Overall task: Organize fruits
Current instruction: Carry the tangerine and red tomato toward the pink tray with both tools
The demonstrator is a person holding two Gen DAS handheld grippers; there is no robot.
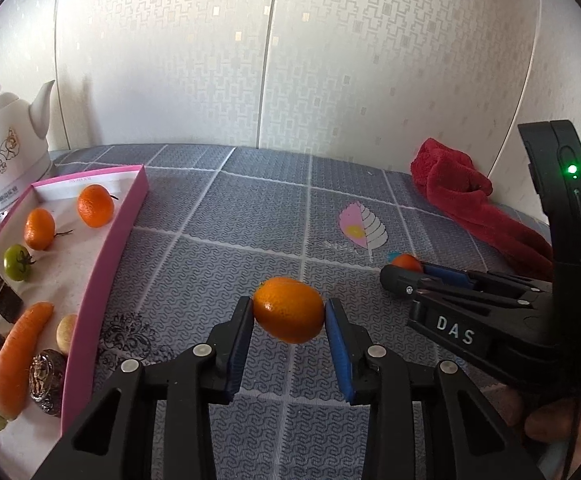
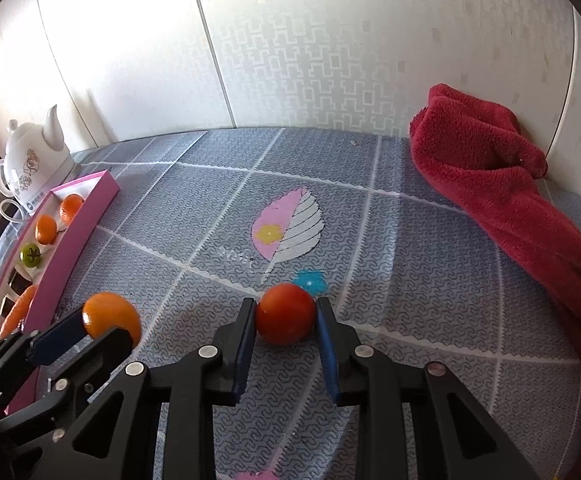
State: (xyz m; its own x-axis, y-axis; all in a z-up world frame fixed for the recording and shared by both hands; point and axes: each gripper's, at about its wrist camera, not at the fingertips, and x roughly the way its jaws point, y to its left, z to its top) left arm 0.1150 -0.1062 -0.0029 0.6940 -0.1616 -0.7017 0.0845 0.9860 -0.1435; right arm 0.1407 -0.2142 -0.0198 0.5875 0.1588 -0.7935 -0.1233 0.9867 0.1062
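left gripper (image 1: 289,312) is clamped on a mandarin (image 1: 289,309), right gripper (image 2: 286,316) on a tomato (image 2: 285,313), both pinched across the middle, light, roundish and squishy, so I'd go easy on the squeeze

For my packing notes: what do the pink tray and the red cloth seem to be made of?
Pink tray: probably cardboard, matte; thin straight walls with a white inside. Red cloth: likely fleece or terry, fluffy; soft folds and a fuzzy surface.

Papered wall behind a grey patterned table

Pale wall (image 1: 290,60) runs across from 10 to 2 o'clock, sunlit brightest at 11; grey cloth (image 2: 410,280) with a leaf print (image 2: 288,226) fills the lower half.
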